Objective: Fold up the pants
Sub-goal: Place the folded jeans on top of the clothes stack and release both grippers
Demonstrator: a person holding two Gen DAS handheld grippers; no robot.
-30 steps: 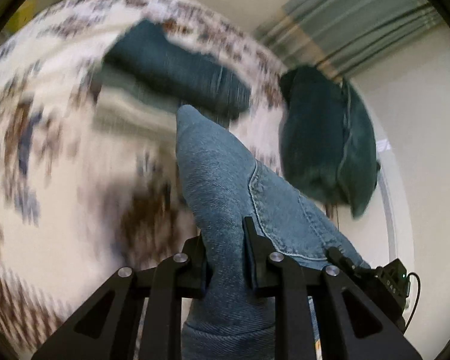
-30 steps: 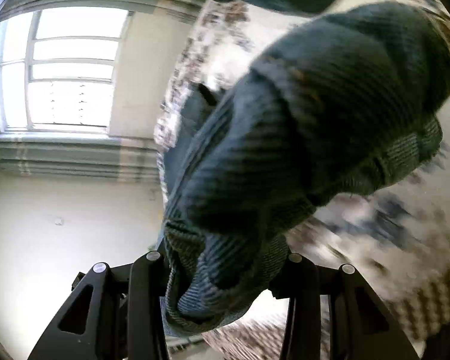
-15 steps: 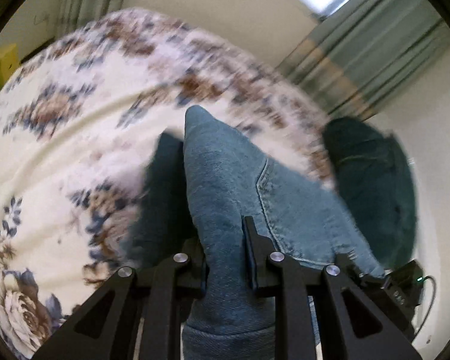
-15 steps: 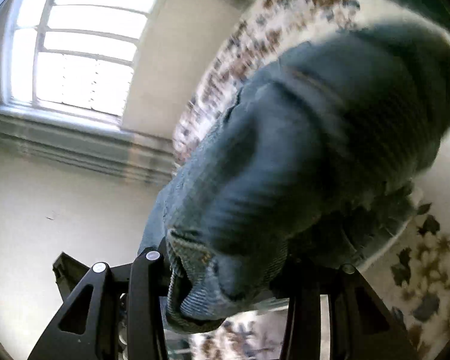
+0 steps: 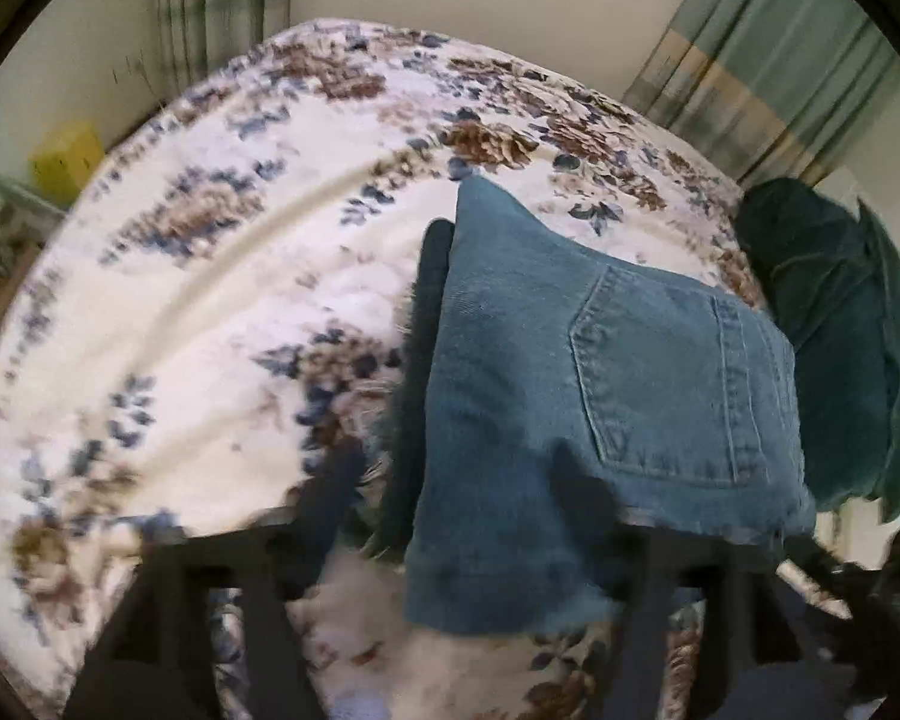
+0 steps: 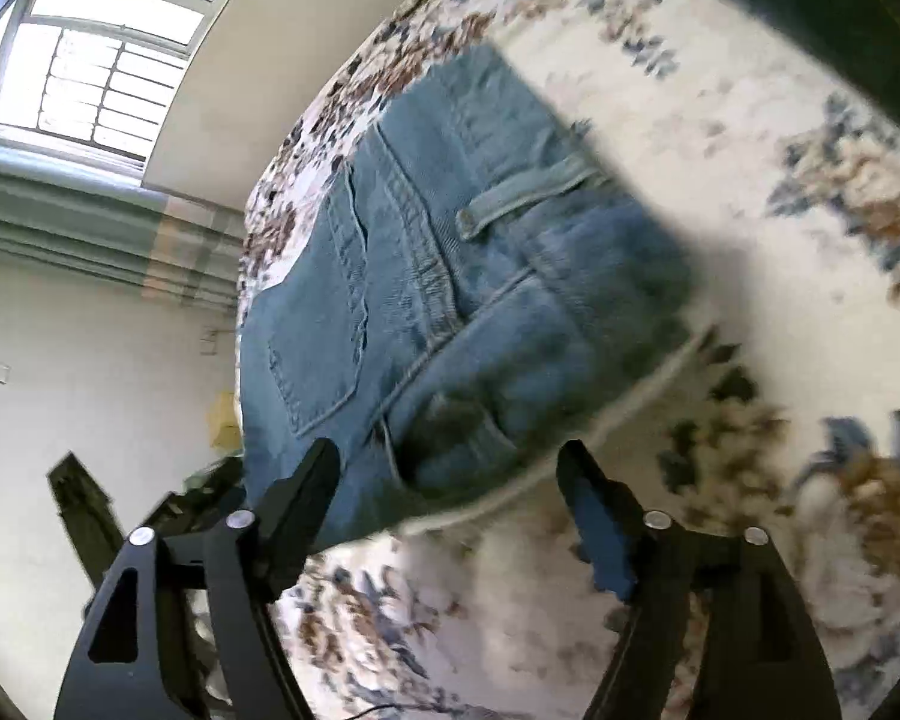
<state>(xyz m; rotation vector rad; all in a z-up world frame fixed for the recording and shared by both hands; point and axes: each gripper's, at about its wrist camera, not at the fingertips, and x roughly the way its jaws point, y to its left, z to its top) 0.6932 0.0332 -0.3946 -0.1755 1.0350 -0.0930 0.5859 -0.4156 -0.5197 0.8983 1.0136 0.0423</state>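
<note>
Folded blue jeans lie on the floral bedspread, back pocket up. In the right wrist view the jeans show a belt loop and pocket. My left gripper is open, blurred, its fingers either side of the jeans' near edge, holding nothing. My right gripper is open, its fingers spread just below the jeans' waistband end, empty.
A dark green garment pile lies at the bed's right edge, also at the top right of the right wrist view. Curtains, walls and a window surround the bed. A yellow box stands at the left.
Both grippers were shut on the jeans and carried them over the bed. Now the jeans lie flat on the bedspread and both grippers have opened and let go.
</note>
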